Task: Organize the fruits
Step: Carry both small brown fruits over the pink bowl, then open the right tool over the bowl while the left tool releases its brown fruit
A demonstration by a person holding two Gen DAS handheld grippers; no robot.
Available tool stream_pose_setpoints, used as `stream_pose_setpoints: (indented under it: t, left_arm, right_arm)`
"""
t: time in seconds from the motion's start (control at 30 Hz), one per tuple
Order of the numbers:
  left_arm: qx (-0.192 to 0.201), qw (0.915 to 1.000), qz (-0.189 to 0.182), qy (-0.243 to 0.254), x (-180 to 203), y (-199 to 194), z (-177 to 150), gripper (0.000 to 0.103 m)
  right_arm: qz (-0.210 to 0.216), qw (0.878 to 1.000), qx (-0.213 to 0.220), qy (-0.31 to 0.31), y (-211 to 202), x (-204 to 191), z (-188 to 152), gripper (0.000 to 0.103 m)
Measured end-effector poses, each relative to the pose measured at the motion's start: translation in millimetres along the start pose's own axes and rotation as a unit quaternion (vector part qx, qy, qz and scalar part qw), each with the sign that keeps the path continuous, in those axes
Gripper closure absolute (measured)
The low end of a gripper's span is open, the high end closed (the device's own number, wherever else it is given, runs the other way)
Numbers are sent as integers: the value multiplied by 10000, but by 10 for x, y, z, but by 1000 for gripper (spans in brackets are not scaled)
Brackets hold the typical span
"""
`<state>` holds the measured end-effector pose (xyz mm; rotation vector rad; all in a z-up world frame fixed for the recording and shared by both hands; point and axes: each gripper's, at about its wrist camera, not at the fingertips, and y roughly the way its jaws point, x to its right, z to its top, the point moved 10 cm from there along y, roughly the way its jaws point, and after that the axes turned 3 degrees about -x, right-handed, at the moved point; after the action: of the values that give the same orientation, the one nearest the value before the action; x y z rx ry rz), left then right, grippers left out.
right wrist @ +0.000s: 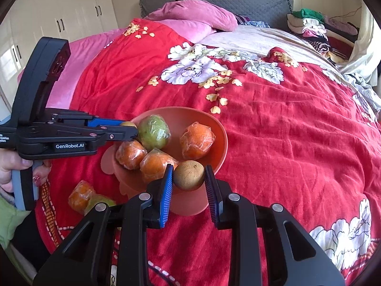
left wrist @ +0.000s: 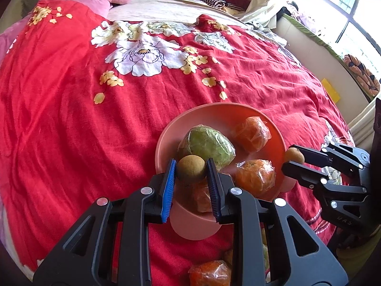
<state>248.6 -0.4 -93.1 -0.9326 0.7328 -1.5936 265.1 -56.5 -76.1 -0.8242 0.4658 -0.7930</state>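
Observation:
A pink bowl (left wrist: 215, 113) (right wrist: 220, 140) sits on the red bed cover. It holds a wrapped green fruit (left wrist: 206, 144) (right wrist: 153, 132) and three wrapped oranges (left wrist: 253, 133) (right wrist: 196, 140). My left gripper (left wrist: 191, 172) (right wrist: 129, 128) is shut on a small brown round fruit (left wrist: 191, 169) over the bowl's near rim. My right gripper (right wrist: 189, 176) (left wrist: 291, 158) is shut on another small brown fruit (right wrist: 189, 175) (left wrist: 294, 156) at the bowl's edge.
A wrapped orange (right wrist: 81, 196) (left wrist: 210, 273) and a green fruit (right wrist: 98, 202) lie on the cover beside the bowl. Pink pillows (right wrist: 193, 15) and a pile of folded clothes (right wrist: 309, 27) are at the bed's far end. A window ledge (left wrist: 326, 47) runs along one side.

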Motion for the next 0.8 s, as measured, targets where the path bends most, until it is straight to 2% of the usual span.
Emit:
stream_pose_setpoints:
  t: [0.8]
  left_arm:
    - [-34, 10000, -91, -6, 38, 86, 4, 84]
  right_arm:
    - [-218, 9997, -55, -49, 170, 43, 98, 77]
